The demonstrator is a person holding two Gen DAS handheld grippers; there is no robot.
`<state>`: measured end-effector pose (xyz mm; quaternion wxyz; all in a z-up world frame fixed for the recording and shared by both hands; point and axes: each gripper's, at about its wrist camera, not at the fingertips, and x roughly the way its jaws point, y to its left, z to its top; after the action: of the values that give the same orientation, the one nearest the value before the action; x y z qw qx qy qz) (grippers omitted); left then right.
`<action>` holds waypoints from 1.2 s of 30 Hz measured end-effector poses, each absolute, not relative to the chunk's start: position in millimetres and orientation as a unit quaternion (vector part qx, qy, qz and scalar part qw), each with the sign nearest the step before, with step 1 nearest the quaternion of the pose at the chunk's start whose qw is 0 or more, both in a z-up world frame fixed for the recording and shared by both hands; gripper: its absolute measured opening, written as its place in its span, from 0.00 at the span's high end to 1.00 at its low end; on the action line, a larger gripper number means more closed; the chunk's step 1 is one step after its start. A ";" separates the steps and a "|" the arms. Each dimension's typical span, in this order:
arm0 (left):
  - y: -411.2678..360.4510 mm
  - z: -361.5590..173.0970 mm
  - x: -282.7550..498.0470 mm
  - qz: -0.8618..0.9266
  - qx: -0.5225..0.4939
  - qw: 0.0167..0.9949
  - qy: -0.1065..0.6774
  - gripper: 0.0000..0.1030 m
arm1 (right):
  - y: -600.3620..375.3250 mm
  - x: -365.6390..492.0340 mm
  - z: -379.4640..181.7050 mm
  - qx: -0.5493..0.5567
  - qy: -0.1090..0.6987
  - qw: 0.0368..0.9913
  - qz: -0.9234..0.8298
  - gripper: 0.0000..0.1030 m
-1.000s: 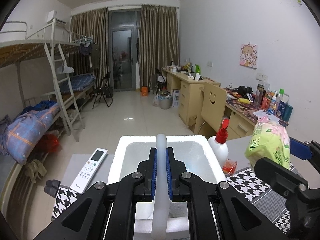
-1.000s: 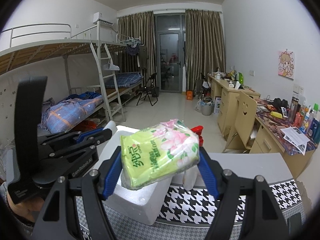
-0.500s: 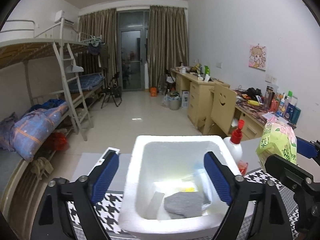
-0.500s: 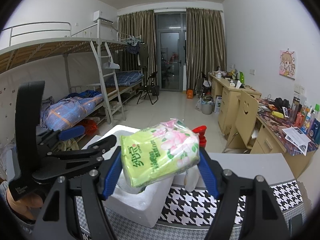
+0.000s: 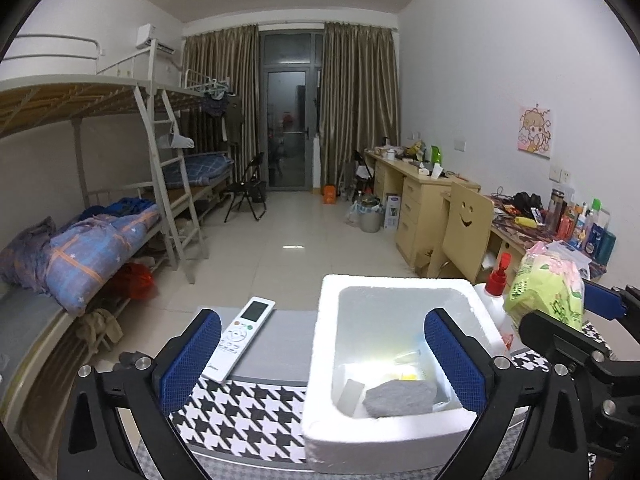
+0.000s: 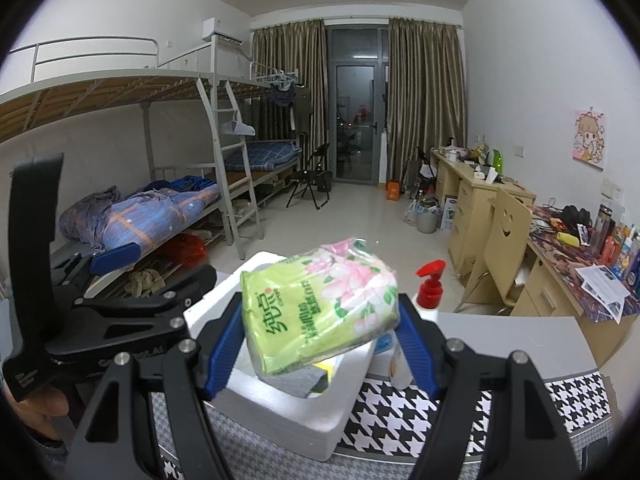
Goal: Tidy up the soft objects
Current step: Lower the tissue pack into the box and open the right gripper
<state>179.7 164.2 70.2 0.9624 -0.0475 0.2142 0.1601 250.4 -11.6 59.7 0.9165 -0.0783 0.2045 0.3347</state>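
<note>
A white foam box (image 5: 400, 282) stands on the table, holding a grey cloth (image 5: 400, 397) and a pale white piece (image 5: 349, 395). My left gripper (image 5: 320, 320) hovers at the box's near left side, its jaws opening wide with nothing between them; the left finger is over the tablecloth and the right finger over the box. My right gripper (image 6: 320, 308) is shut on a green flowered tissue pack (image 6: 320, 308), held just above the box's (image 6: 280, 412) right rim. In the left wrist view the tissue pack (image 5: 544, 292) shows at the right.
A white remote (image 5: 242, 336) lies left of the box on a grey mat. A red-capped spray bottle (image 6: 430, 284) stands right behind the box. A houndstooth cloth (image 5: 248, 412) covers the table's near part. Bunk beds stand at left, desks and a chair at right.
My left gripper let go of a long white soft piece, which now lies in the box, and its jaws spread wide while shifting left. The right gripper keeps the tissue pack still.
</note>
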 end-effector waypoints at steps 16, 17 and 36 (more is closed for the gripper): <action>186.7 63.3 154.7 0.190 -0.059 0.958 0.208 0.01 | 13.0 248.5 55.3 -0.088 0.211 0.907 0.354 0.27; 188.6 62.5 153.4 0.192 -0.060 0.957 0.208 0.01 | 14.7 249.1 54.6 -0.089 0.212 0.906 0.355 0.27; 202.0 53.7 138.1 0.205 -0.065 0.954 0.210 0.01 | 29.4 275.5 38.1 -0.084 0.245 0.904 0.340 0.24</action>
<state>138.1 202.0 53.7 0.9538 -0.0646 0.2098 0.2049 275.5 29.4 38.1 0.9043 -0.0845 0.2446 0.3396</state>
